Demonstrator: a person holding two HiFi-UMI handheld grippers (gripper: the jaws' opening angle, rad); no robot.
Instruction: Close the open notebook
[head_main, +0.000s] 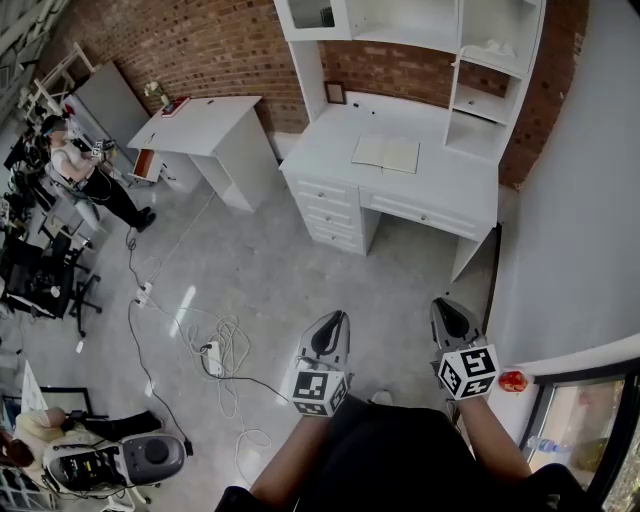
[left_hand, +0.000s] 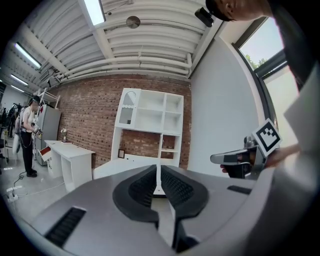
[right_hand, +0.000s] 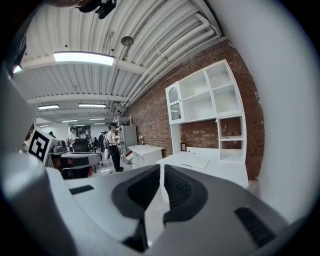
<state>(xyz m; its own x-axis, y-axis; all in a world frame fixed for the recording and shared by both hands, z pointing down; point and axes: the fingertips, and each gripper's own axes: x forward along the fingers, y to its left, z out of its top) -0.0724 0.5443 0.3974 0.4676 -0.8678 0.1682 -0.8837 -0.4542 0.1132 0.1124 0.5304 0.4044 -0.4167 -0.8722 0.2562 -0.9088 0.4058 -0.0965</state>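
Plainly my left gripper (head_main: 336, 320) and right gripper (head_main: 446, 306) have jaws together. The open notebook (head_main: 386, 153) lies far off, its pages too small to read.

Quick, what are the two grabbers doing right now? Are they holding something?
Left gripper: closed, holding nothing.
Right gripper: closed, holding nothing.

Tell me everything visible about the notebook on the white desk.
The notebook lies open and flat on the white desk, towards the back, below the shelf unit. Two pale, blank-looking pages meet at a centre fold, and it looks like paper. Nothing but the desktop touches it.
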